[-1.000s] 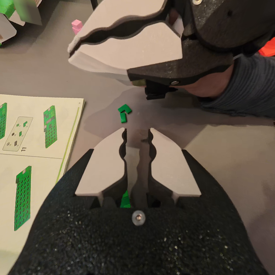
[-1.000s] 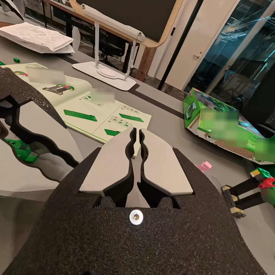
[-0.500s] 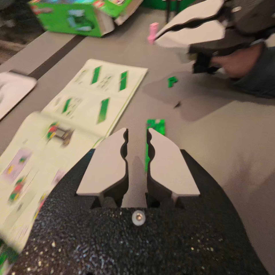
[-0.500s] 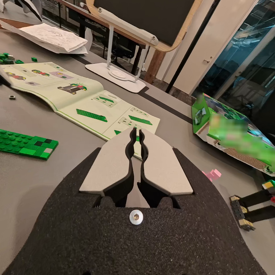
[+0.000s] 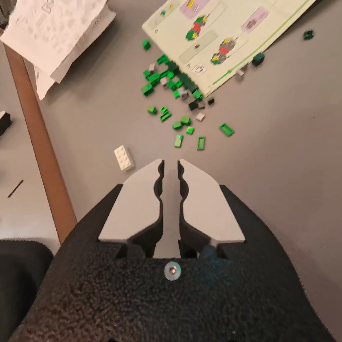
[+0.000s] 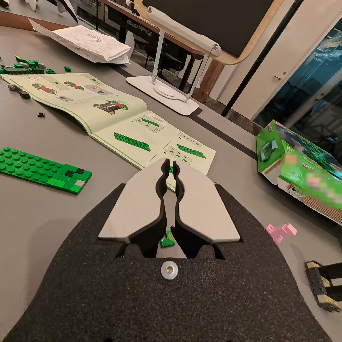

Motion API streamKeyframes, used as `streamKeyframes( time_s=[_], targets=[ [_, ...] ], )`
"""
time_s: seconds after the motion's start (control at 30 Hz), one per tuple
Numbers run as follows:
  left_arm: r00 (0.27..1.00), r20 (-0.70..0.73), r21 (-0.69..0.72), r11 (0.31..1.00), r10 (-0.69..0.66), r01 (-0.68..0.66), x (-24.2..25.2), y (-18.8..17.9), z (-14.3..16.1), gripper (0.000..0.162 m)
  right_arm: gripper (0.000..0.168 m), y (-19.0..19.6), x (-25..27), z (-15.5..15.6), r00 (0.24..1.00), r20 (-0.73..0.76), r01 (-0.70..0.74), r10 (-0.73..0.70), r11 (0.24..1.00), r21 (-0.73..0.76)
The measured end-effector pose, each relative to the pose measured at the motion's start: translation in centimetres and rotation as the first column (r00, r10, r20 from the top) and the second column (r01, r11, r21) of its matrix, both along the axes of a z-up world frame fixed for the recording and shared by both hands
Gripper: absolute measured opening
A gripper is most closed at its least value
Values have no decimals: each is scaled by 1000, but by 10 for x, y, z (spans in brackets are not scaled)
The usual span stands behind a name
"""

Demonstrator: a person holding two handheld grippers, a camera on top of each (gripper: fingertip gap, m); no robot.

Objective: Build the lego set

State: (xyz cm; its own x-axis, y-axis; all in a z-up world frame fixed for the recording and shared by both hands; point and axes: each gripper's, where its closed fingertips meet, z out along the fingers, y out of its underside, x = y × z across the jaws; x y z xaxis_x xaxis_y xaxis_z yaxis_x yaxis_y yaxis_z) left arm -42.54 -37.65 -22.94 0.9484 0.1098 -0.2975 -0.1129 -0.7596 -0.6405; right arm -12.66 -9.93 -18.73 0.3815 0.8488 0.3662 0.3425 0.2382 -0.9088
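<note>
My left gripper (image 5: 170, 161) hovers over the grey table, its jaws a narrow gap apart with nothing between them. Just ahead lie loose green tiles (image 5: 200, 142) and a heap of green, grey and black pieces (image 5: 172, 79). A white brick (image 5: 124, 160) lies left of the fingertips. My right gripper (image 6: 171, 161) is nearly closed and empty. A long green plate (image 6: 42, 169), with tiles on its near end, lies to its left. Small green tiles (image 6: 167, 240) show on the table through the gap between its fingers.
The open instruction booklet (image 6: 118, 120) lies ahead of the right gripper and also shows in the left wrist view (image 5: 222, 37). White paper bags (image 5: 50, 37) lie by the brown table edge (image 5: 42, 148). At the right are a green box (image 6: 288, 166), a pink piece (image 6: 281, 231), a black build (image 6: 322, 285) and a white stand (image 6: 166, 92). There is about 40 centimeters between the tips of the two grippers. The white brick (image 5: 124, 160) is about 7 centimeters from my left fingertips and 45 centimeters from my right.
My left gripper has swung away from the green plate and the right gripper to the loose piece pile, its jaws narrowing. The plate now lies free on the table.
</note>
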Motion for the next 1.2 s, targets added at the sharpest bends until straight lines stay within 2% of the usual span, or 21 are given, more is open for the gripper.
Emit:
streamKeyframes(
  time_s=[0.2,0.33,0.43,0.53,0.6,0.67,0.73,0.77,0.83,0.97,1.07,1.2],
  targets=[
    [996,90,62,998,-5,0,5,6,-1,13,3,6,6,3,1000,0,8,-8,1000,17],
    [991,107,89,994,-75,66,26,22,-5,13,5,-5,13,1,992,31,-126,124,991,51],
    [984,88,97,985,-154,145,45,38,-3,13,3,-18,22,-5,968,87,-240,236,970,33],
    [978,-2,70,976,-208,207,54,47,3,12,3,-13,40,-11,972,130,-200,197,980,11],
    [970,-22,70,967,-244,245,61,53,7,12,3,-25,46,-21,947,161,-268,279,960,-83],
    [964,-20,75,961,-264,265,67,56,8,12,16,-40,47,-37,908,199,-324,367,920,-218],
    [963,-12,88,959,-269,269,69,59,9,12,25,-51,41,-48,875,246,-356,418,898,-259],
    [963,-2,97,958,-270,269,70,60,10,12,28,-53,37,-50,866,279,-359,414,905,-230],
    [962,22,119,956,-271,266,73,61,11,12,22,-56,29,-52,843,334,-382,421,907,-179],
    [964,38,139,956,-265,257,74,59,13,12,19,-58,21,-60,792,419,-393,444,896,-207],
    [964,45,145,957,-261,253,73,56,13,11,19,-49,19,-61,800,438,-351,410,912,-212],
    [966,51,141,959,-254,245,70,54,11,11,11,-26,19,-58,839,472,-221,270,963,-156]
  ],
)
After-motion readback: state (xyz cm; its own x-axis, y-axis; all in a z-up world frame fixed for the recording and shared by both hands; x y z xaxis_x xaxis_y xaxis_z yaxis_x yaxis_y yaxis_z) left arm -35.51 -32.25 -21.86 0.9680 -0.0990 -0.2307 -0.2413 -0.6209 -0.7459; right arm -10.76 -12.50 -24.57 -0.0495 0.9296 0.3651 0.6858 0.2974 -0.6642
